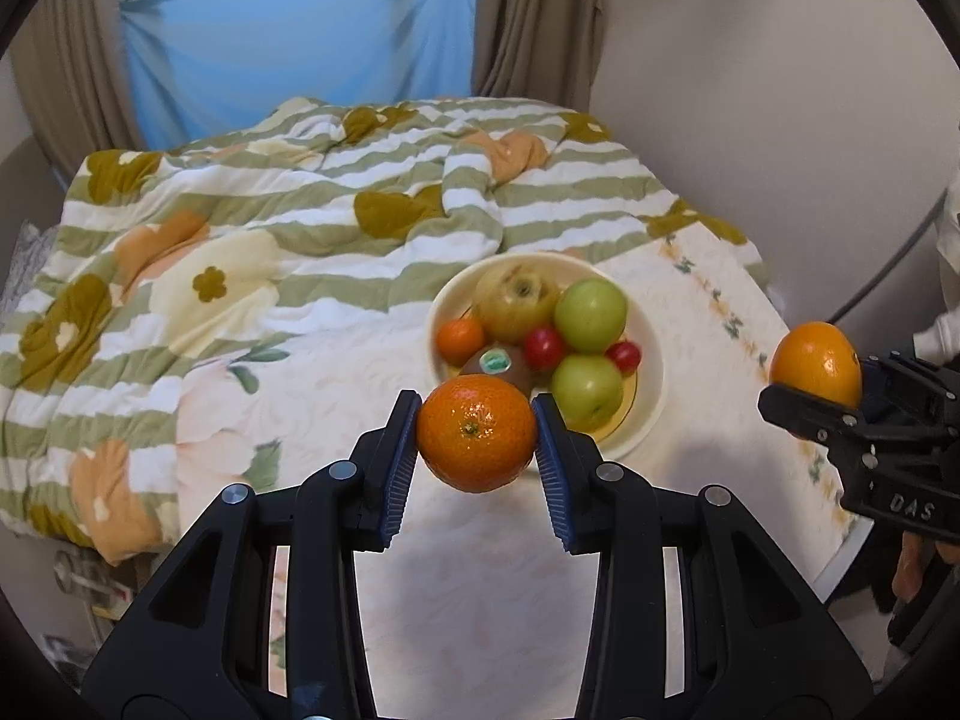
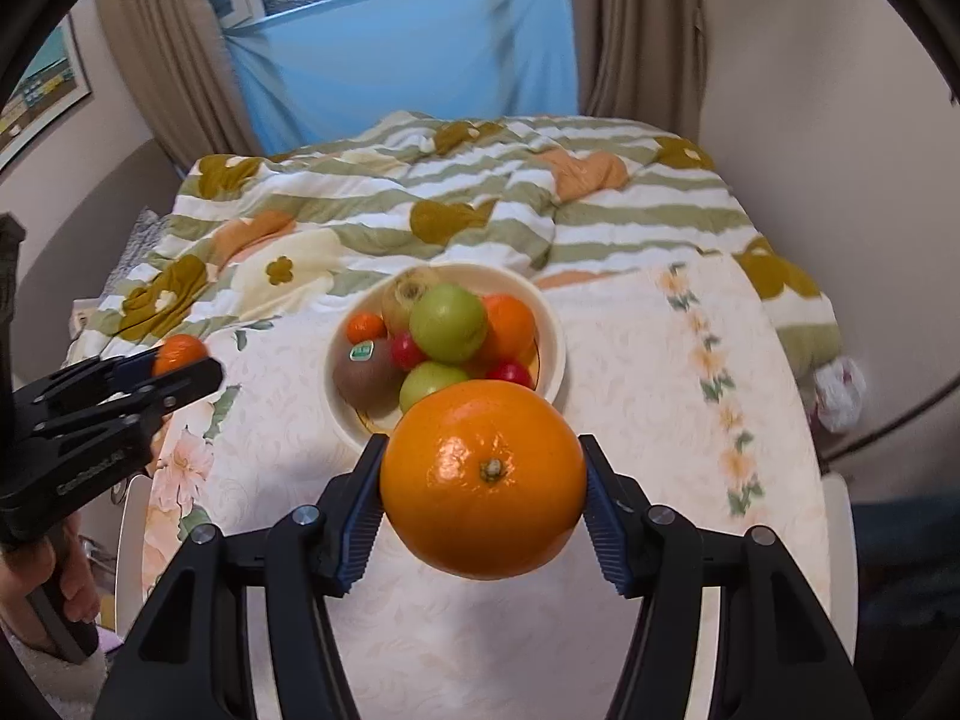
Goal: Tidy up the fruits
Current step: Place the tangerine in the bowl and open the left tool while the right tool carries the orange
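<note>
Cream bowl (image 2: pixel 555 354) of fruit beyond both gripped oranges (image 2: pixel 483 477).

A striped floral quilt (image 1: pixel 288 228) lies before blue-covered window (image 1: pixel 300 48) and curtains (image 1: pixel 540 18).

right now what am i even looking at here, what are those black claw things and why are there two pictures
Those black claws are handheld two-finger tools, one in each of a person's hands; there is no robot. Each picture comes from a camera on one tool, looking forward along its fingers. In the left wrist view, the left tool grips a small orange, with the right tool visible at the side. In the right wrist view, the right tool clamps a larger orange. Ahead, on a floral cloth, sits a cream bowl holding green apples, a kiwi, small red fruits and more oranges. A striped quilt lies behind.
</note>
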Motion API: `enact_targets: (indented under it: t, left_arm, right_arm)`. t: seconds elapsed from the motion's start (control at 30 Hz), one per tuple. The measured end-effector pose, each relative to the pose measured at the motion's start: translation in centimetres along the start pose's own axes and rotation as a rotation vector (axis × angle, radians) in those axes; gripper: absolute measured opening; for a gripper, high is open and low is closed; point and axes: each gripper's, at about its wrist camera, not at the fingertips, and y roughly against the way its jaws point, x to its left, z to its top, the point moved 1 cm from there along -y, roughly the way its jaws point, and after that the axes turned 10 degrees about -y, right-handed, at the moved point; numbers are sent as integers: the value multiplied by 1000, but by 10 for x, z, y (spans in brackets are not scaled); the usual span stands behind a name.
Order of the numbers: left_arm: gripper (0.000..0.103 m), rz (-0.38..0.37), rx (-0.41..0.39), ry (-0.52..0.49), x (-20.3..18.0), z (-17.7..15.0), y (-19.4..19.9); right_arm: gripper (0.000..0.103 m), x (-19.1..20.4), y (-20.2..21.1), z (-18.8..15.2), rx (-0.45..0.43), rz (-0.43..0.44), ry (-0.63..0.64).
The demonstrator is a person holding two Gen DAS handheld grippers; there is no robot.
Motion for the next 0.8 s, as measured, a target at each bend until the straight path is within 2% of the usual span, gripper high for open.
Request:
enact_targets:
  t: [0.43,0.73,0.8]
  left_arm:
    - [45,63,18,141,-35,14,-57]
    - [45,90,29,165,-42,10,-92]
    - [50,97,30,164,-42,8,-97]
  right_arm:
    - [56,-48,-31,29,58,88,131]
    - [56,-70,-50,34,70,106,180]
    - [56,-72,-53,33,74,107,180]
